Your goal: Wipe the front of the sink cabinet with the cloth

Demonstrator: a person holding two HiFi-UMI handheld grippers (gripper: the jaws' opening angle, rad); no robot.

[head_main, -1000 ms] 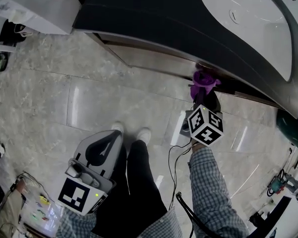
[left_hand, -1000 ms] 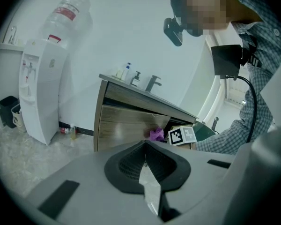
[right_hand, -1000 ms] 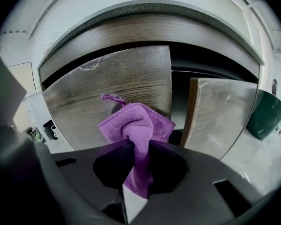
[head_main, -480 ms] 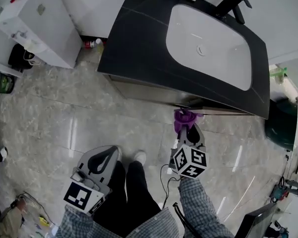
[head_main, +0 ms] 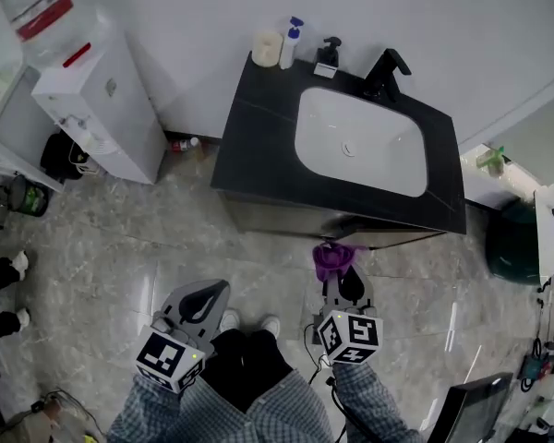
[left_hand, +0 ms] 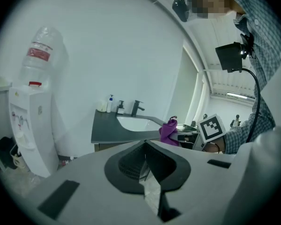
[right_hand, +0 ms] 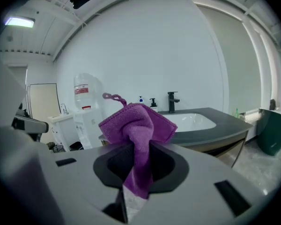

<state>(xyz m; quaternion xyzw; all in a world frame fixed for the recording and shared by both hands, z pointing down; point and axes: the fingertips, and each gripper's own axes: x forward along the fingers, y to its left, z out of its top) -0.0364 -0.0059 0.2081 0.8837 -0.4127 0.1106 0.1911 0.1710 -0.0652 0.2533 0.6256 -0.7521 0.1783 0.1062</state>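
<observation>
Pinching the cloth (right_hand: 139,121), right gripper (right_hand: 136,149) jaws hide its tail; left gripper (left_hand: 147,163) closed, empty.

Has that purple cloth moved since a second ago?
Yes. The purple cloth, pinched in the right gripper, was tucked under the countertop edge; now it sits just off the cabinet front, pulled back from it.

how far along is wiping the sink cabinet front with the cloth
Done: the purple cloth is clamped in the right hand-held gripper. In hand: the cloth is held out before the cabinet front, not touching it; the left hand-held gripper is shut, empty. Left: the wiping, as far as shows; the front bears no marks of a pass.
</observation>
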